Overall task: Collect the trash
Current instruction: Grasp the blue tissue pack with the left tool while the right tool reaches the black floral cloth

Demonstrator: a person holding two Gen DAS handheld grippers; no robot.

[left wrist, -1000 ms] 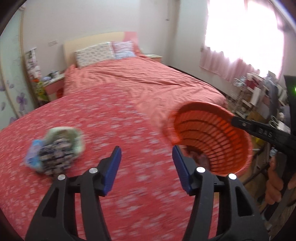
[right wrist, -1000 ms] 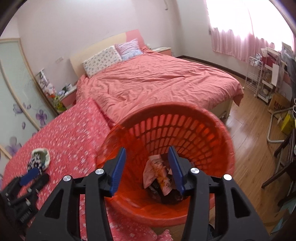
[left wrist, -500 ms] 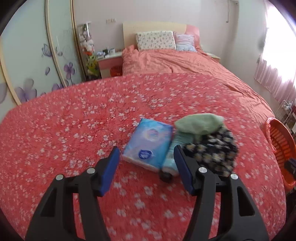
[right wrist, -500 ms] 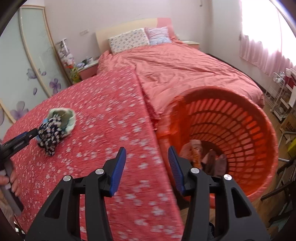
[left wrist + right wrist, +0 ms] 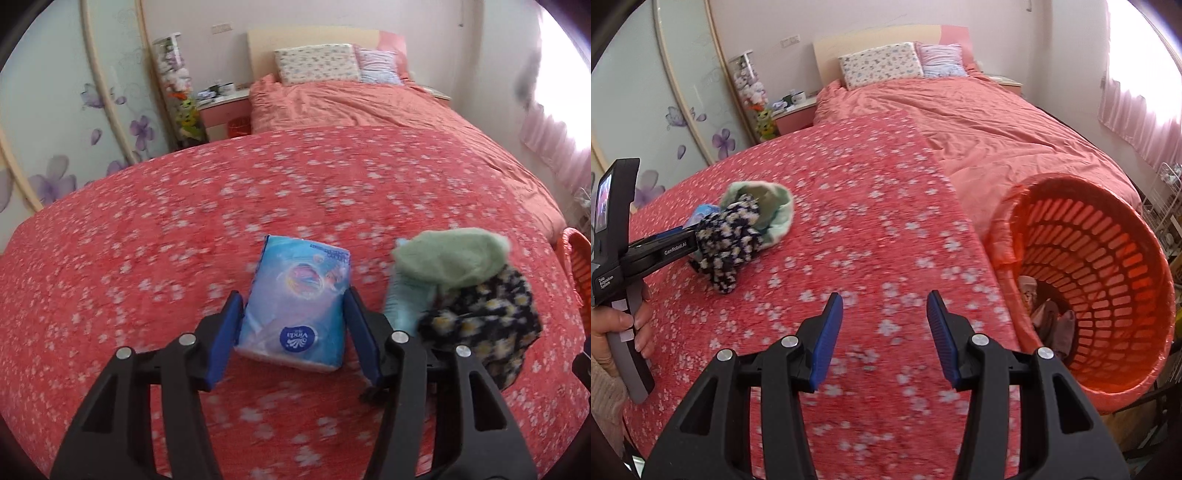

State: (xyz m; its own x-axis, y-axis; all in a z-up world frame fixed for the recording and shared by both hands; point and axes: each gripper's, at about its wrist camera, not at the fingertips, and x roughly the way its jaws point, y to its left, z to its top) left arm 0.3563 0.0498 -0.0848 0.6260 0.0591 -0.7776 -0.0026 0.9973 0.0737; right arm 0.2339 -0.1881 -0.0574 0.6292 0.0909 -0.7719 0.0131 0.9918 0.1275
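A blue tissue pack (image 5: 295,306) lies on the red flowered bedspread (image 5: 184,240). My left gripper (image 5: 293,325) is open with its blue pads on either side of the pack's near end, not closed on it. A green cloth (image 5: 448,256) and a dark flowered cloth (image 5: 484,325) lie just right of the pack; they also show in the right wrist view (image 5: 738,229). My right gripper (image 5: 884,328) is open and empty above the bedspread. The orange slotted basket (image 5: 1108,280), tilted at the bed's right edge, holds some wrappers.
A second bed with pillows (image 5: 882,66) lies beyond. A nightstand (image 5: 792,110) and flowered sliding doors (image 5: 55,110) are at the left. A wire rack (image 5: 1167,199) stands by the curtained window on the right.
My left gripper has swung left from the basket to the pile and moved in around the tissue pack. My right gripper has moved left off the basket; the basket now sits to its right.
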